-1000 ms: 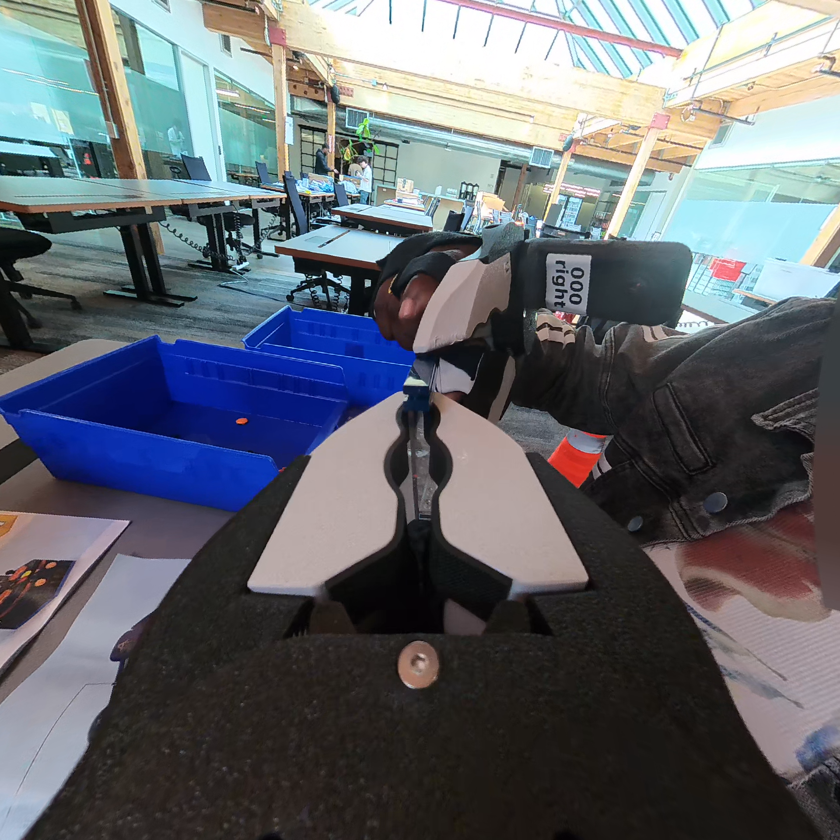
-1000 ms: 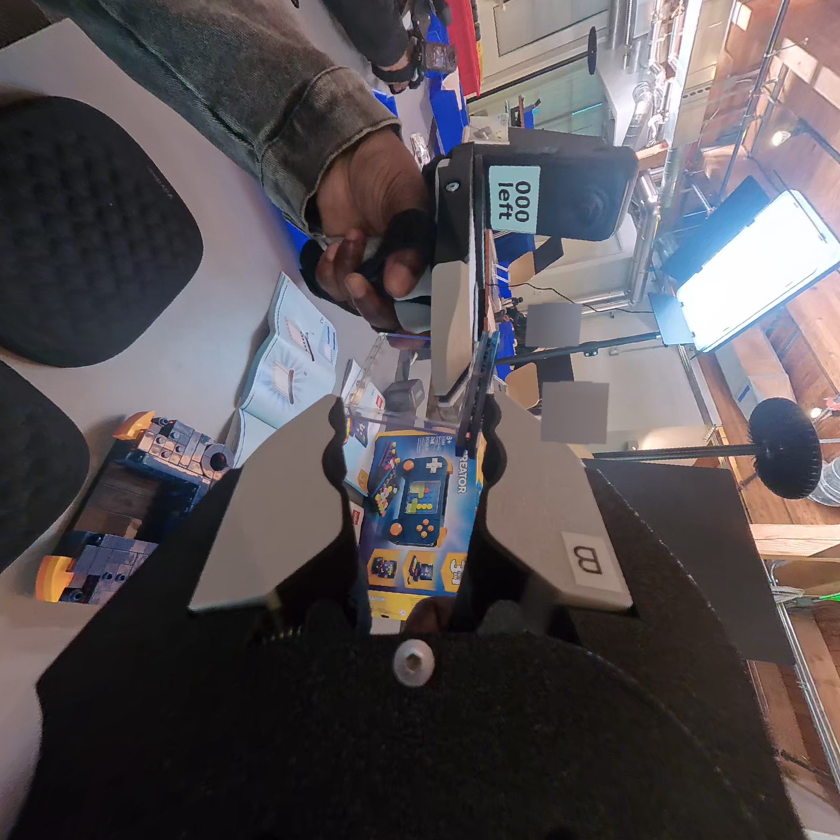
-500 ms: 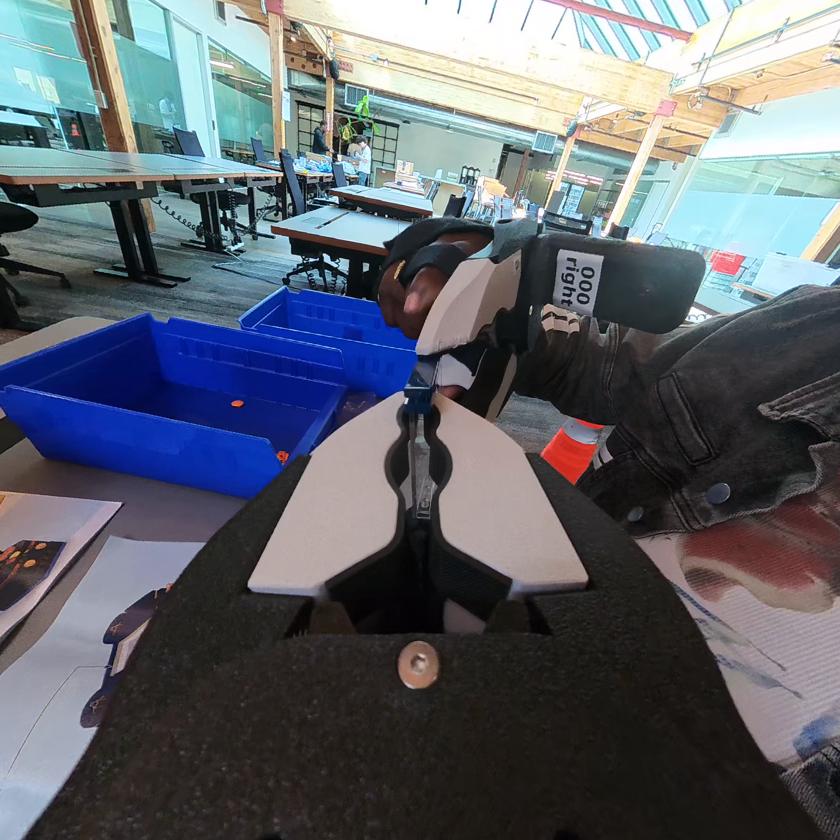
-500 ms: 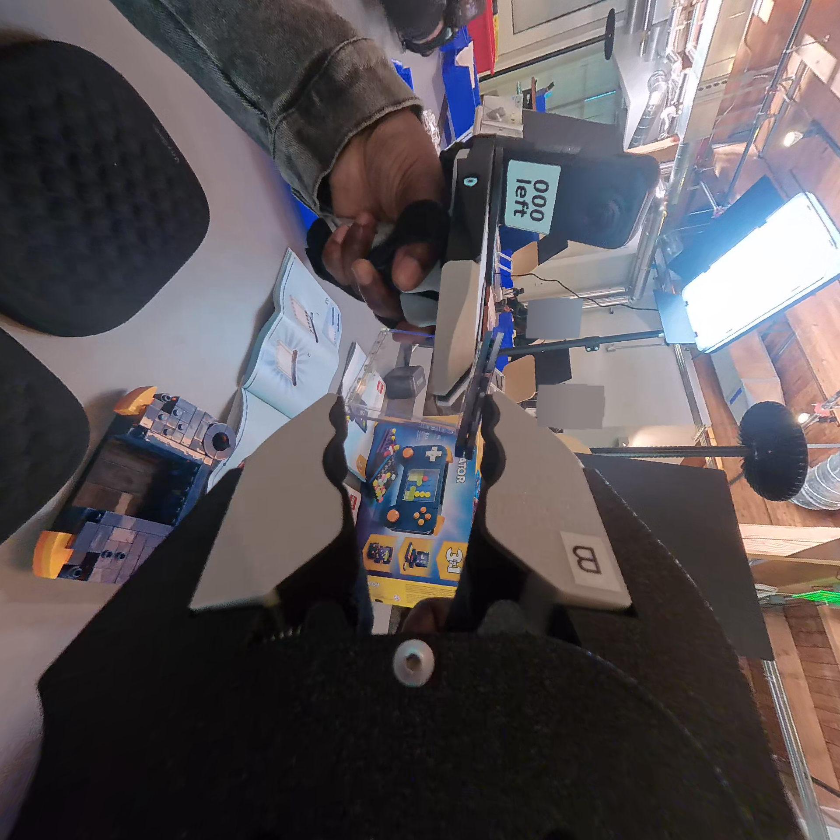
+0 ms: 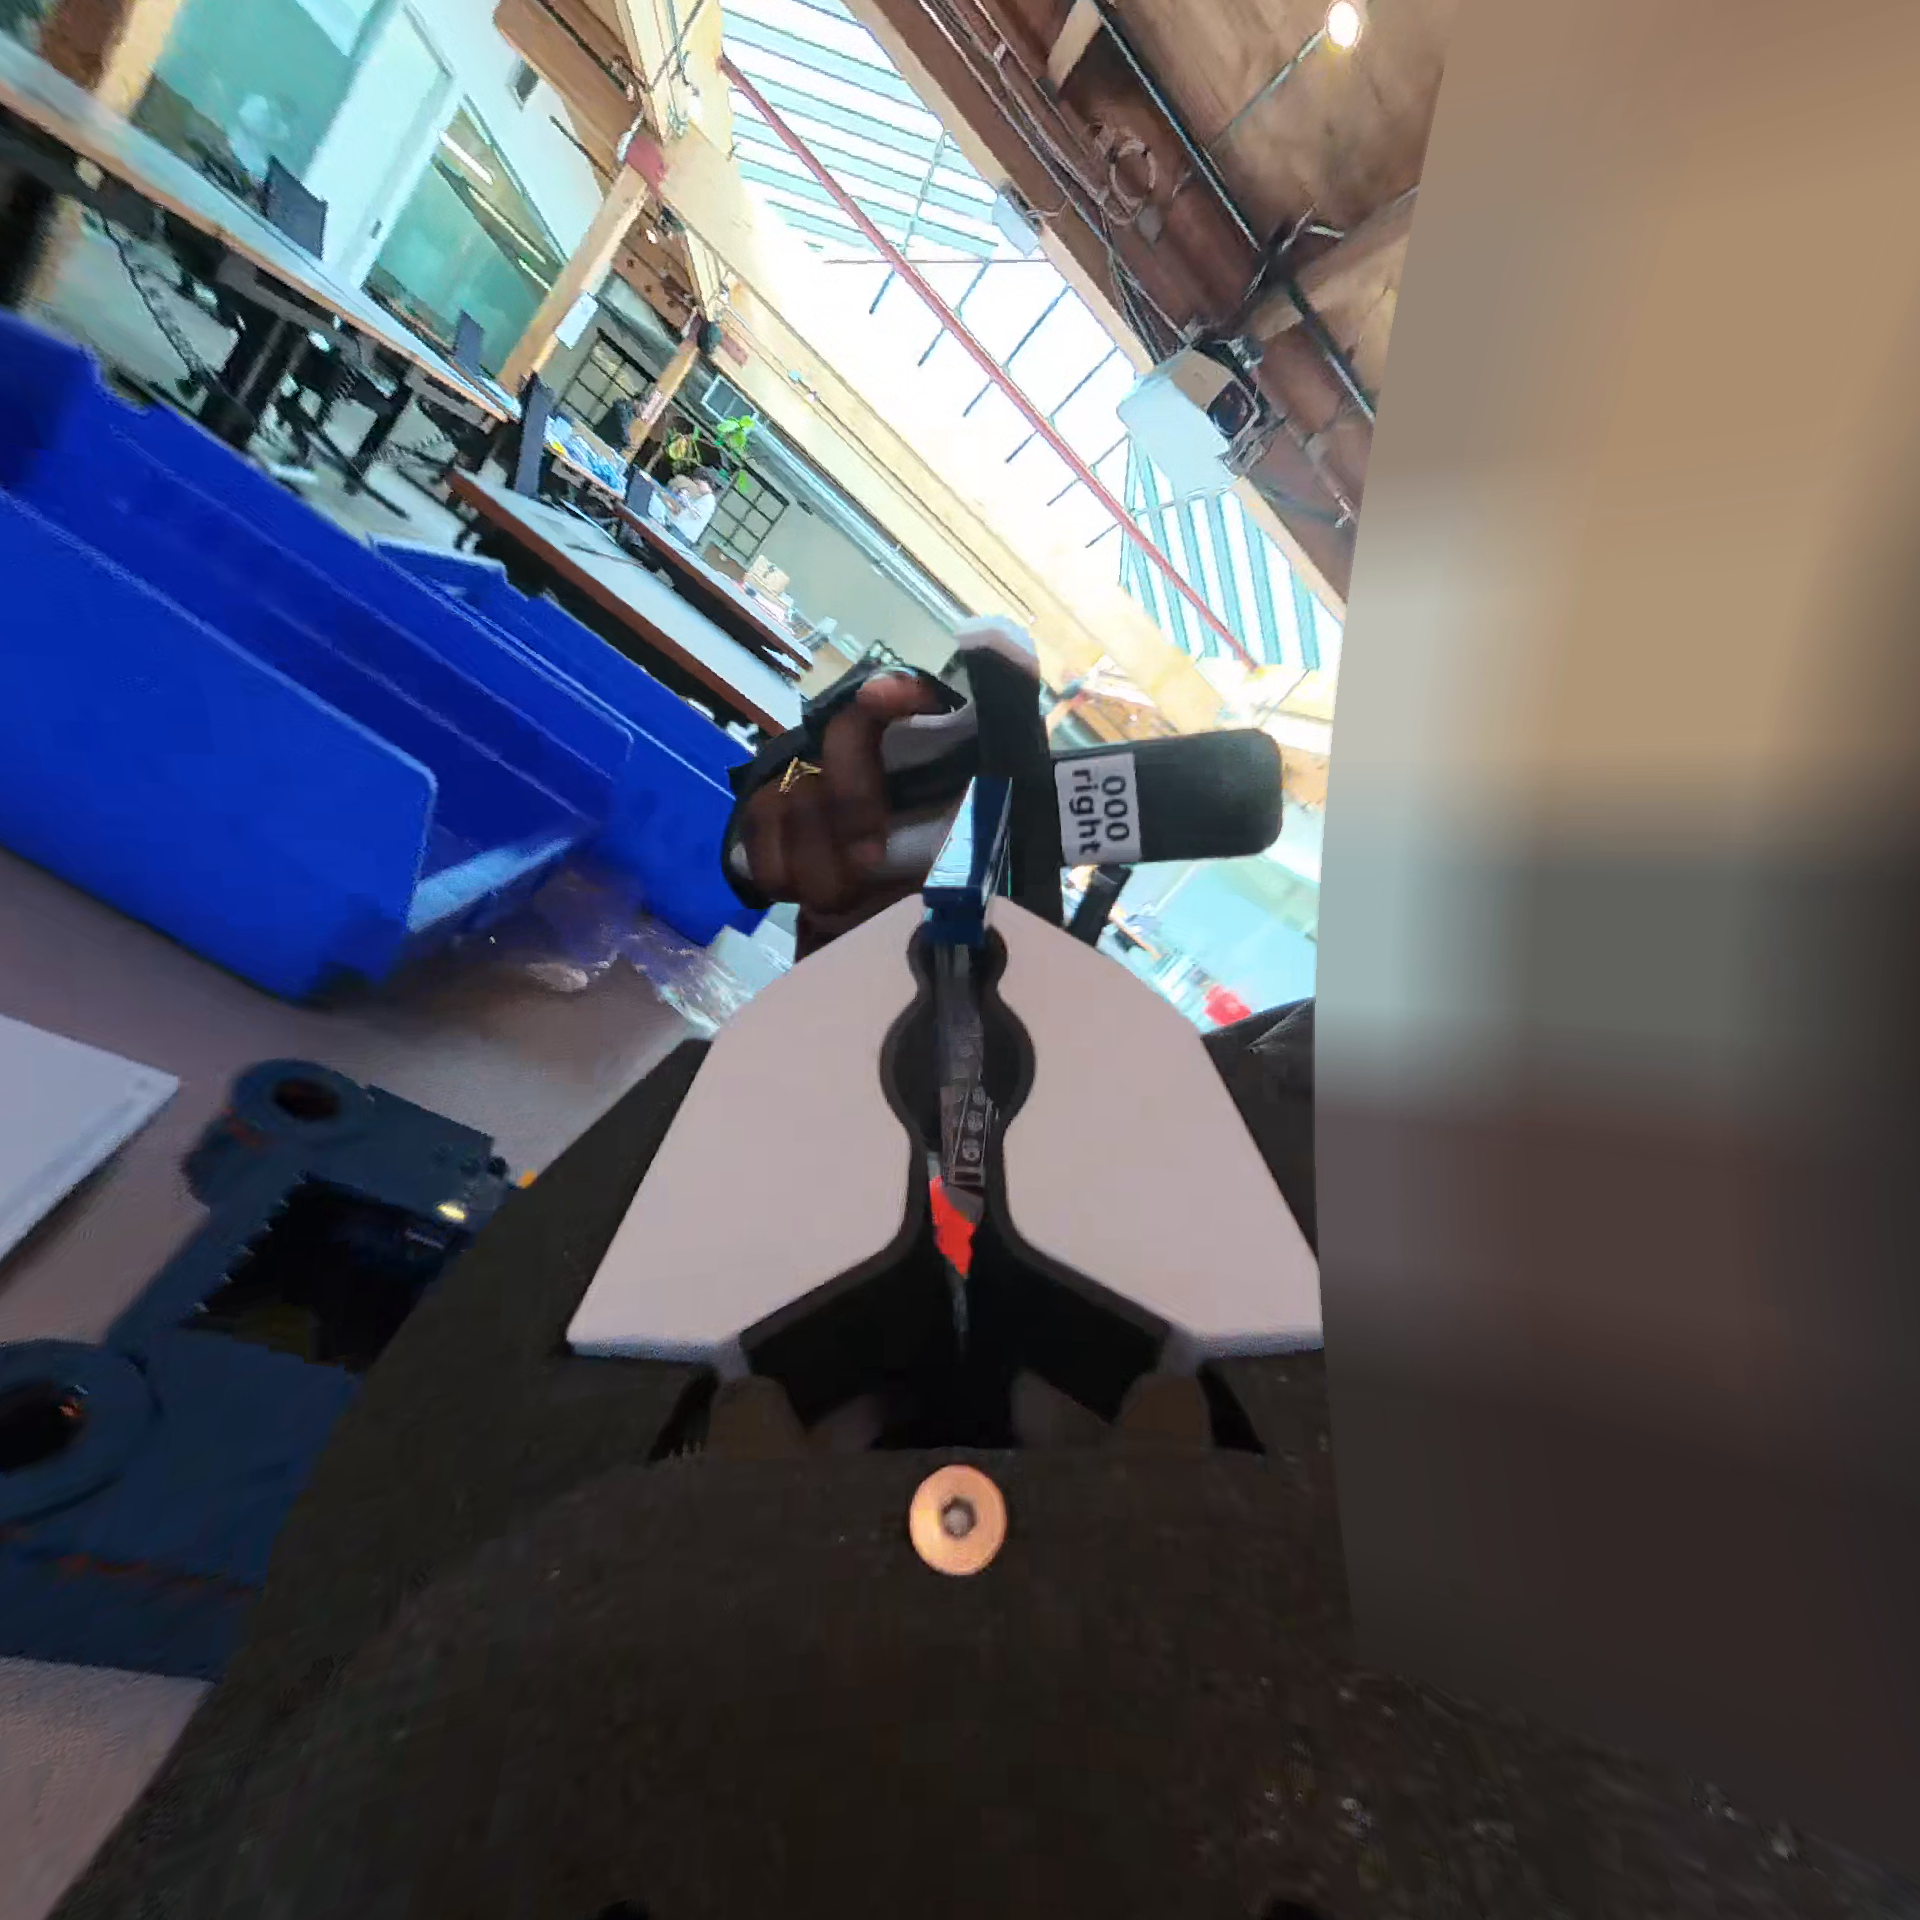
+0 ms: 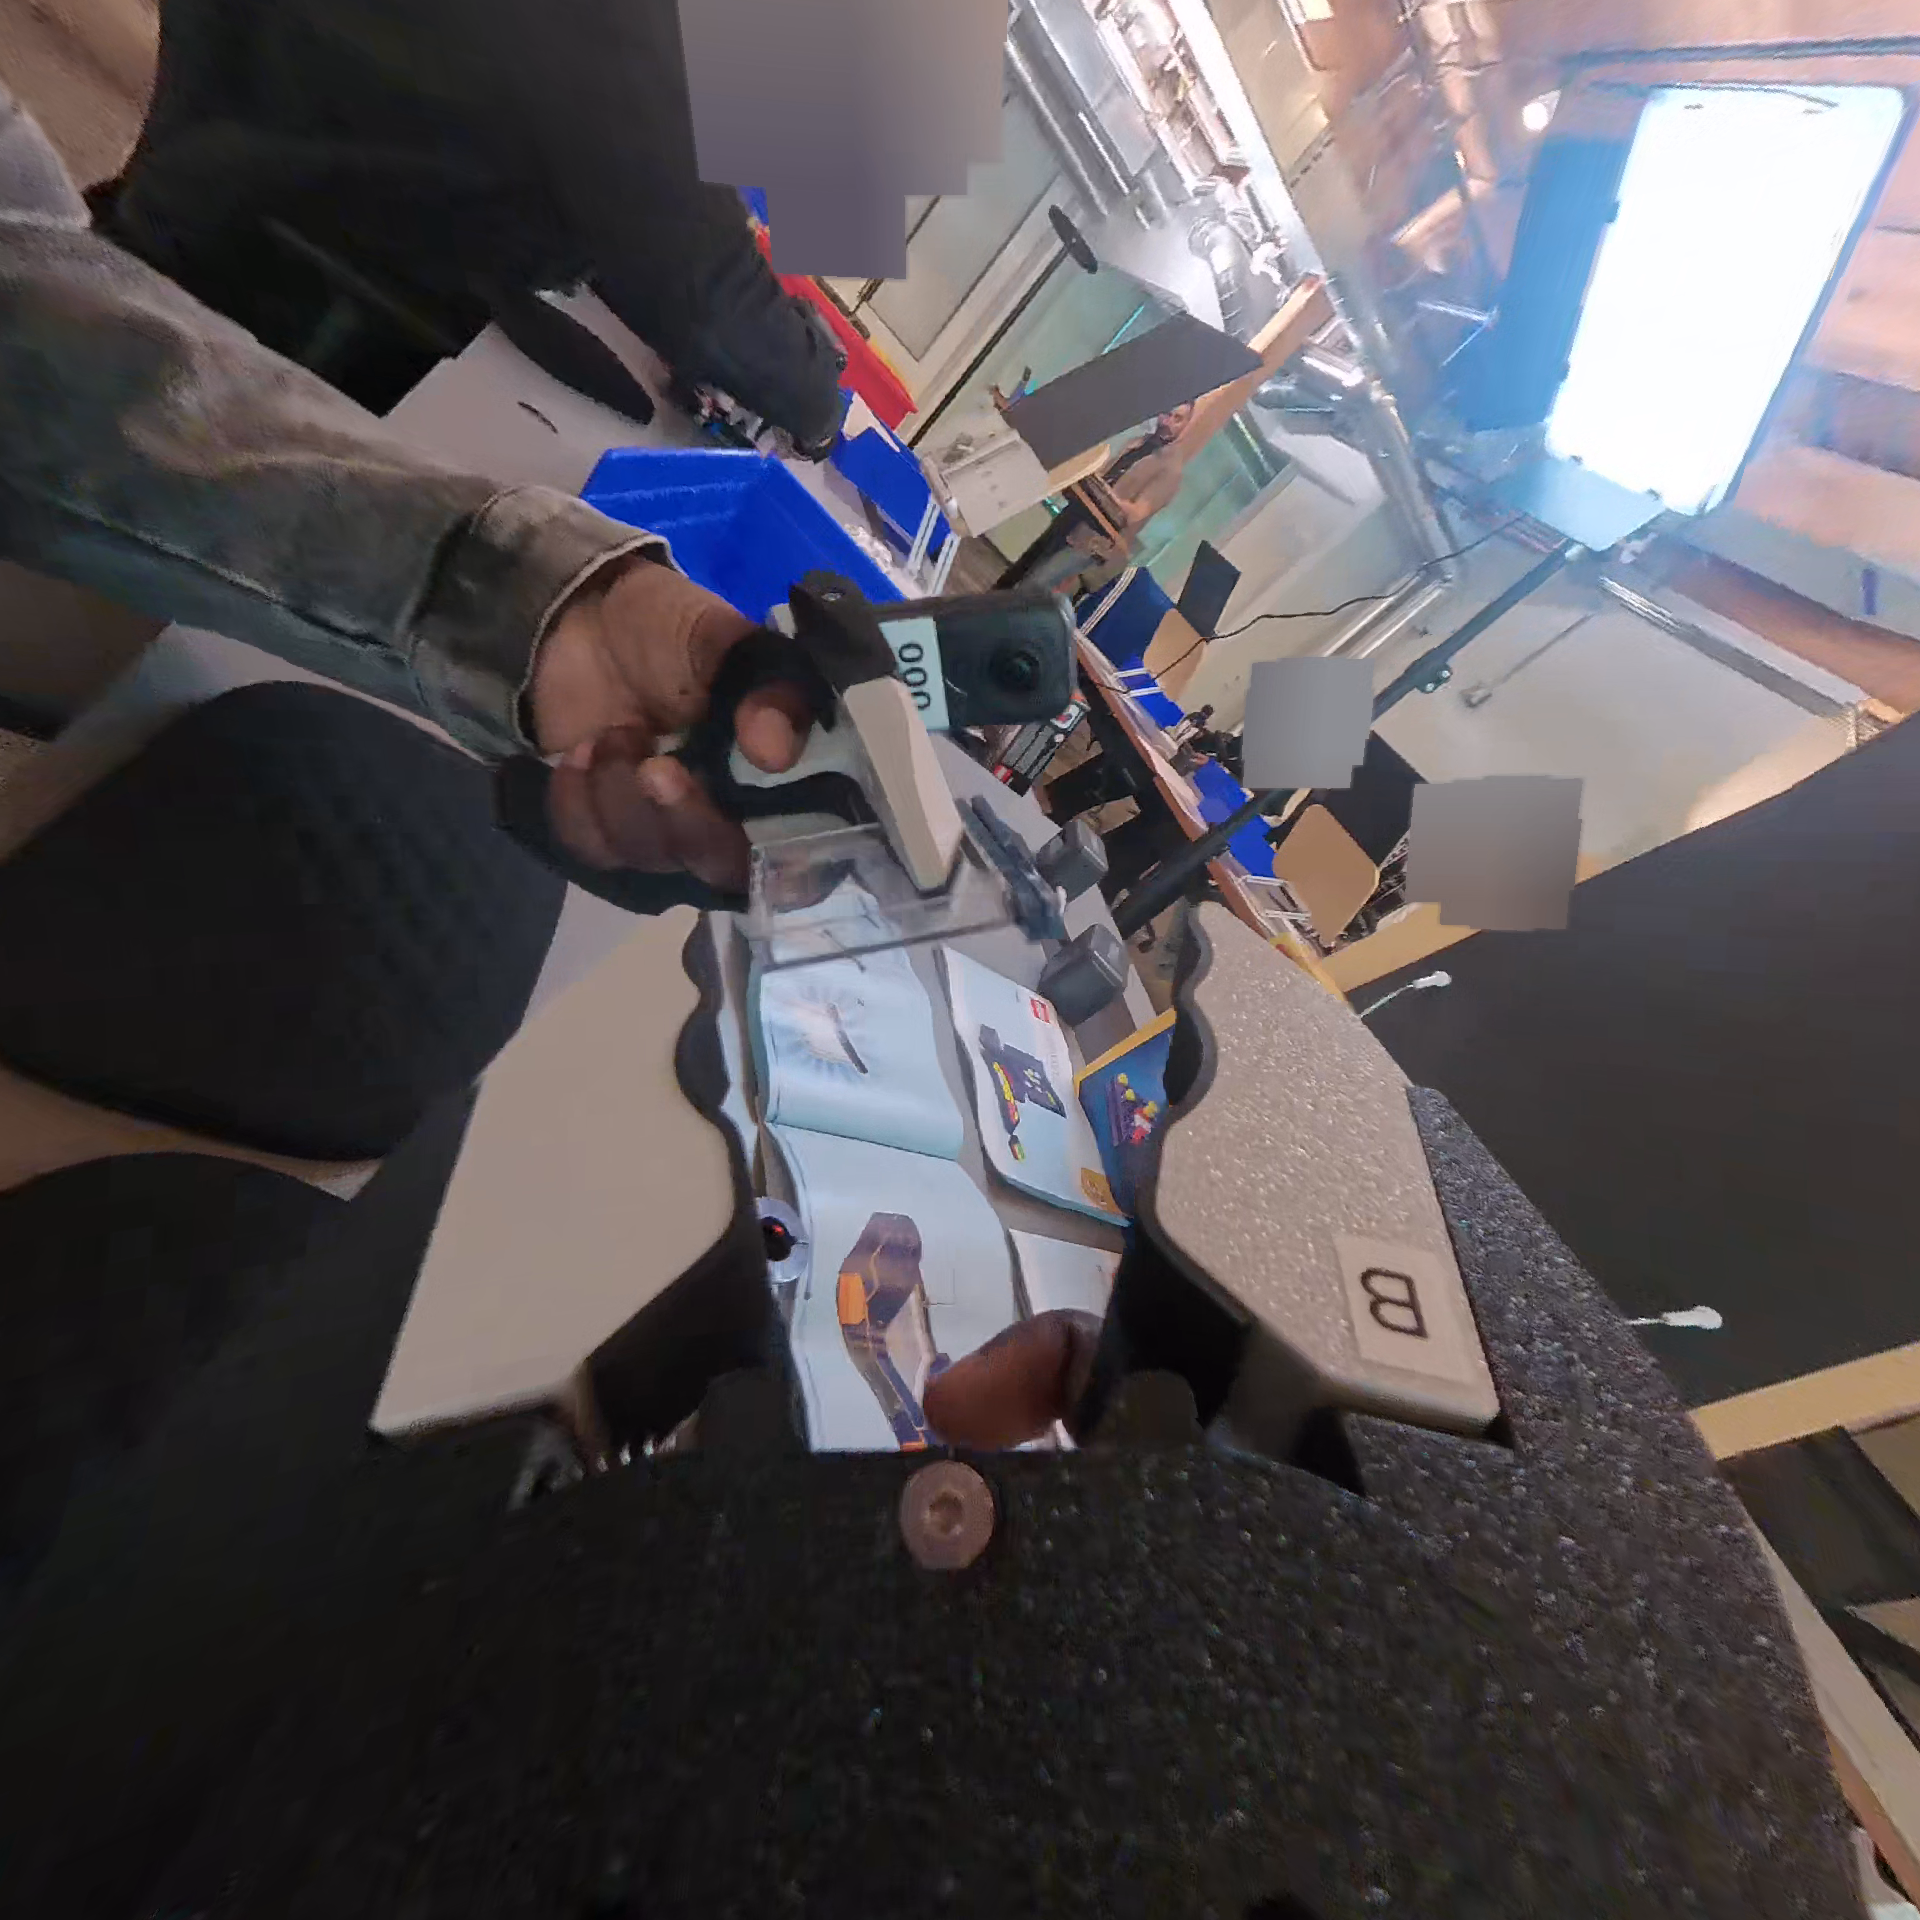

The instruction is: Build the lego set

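Both grippers have swung apart since the earlier frames: half a second ago the right gripper's fingers flanked the thin blue piece held by the left one, and now nothing lies between them.

From the left wrist view, the left gripper is clenched on a flat Lego assembly, a dark blue edge at the fingertips and a clear, studded plate with a red bit running back between the white fingers. From the right wrist view, the same assembly reads as a clear panel with a dark blue strip, held up above the table.

The right gripper stands wide apart and empty. Open instruction booklets lie on the table below it. A partly built dark blue model sits on the table at the left gripper's left, near blue bins.

The risks are judgements. The panel is thin and gripped only along one edge, so a sideways push from the right gripper could lever it out of the left fingers or pop the blue strip off the clear plate. Both views are blurred, suggesting quick movement; a hurried approach could misalign studs and drop the piece onto the booklets.
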### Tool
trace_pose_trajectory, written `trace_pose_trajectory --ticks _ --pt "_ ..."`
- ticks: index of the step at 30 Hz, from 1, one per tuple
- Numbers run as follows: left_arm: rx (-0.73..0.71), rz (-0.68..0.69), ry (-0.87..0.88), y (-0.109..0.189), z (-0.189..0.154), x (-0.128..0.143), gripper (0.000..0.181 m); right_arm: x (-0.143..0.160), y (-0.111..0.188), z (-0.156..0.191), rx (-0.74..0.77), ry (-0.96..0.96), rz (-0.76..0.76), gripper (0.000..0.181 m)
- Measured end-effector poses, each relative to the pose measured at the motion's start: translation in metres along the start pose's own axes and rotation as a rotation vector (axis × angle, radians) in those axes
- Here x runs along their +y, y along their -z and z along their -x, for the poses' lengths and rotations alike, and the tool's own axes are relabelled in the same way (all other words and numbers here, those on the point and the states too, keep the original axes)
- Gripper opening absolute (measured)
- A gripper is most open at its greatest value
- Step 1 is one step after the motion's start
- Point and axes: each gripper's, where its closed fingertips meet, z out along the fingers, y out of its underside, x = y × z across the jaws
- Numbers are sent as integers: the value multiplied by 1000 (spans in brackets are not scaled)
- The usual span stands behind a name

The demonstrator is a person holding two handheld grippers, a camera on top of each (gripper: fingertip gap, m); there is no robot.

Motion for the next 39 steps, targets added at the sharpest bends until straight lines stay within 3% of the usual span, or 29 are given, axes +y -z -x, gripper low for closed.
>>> trace_pose_trajectory --ticks 4,8,11,12,14,17,19,25,39 --pt "14 23 86 -2 8 16 3 17 -12 20 -50 32 47 73" --pt "2 57 109 -2 16 20 23 23 -12 24 -87 17 27 65" --pt "28 118 28 -1 14 24 38 24 -9 22 -85 -104 -30 64" --pt "27 153 -31 0 12 27 43 22 -7 18 -72 -172 -65 64" --pt "-63 189 -218 6 17 30 91 18 0 11 -65 -356 -155 64" --pt "-254 177 -754 15 20 24 111 12 5 17 -135 -572 -239 64" --pt "-283 202 -924 12 12 27 105 9 5 22 -163 -622 -259 64" --pt "-229 187 -878 7 5 36 74 16 0 35 -191 -636 -240 64" --pt "-190 222 -811 10 10 47 62 25 -2 42 -206 -702 -230 64"
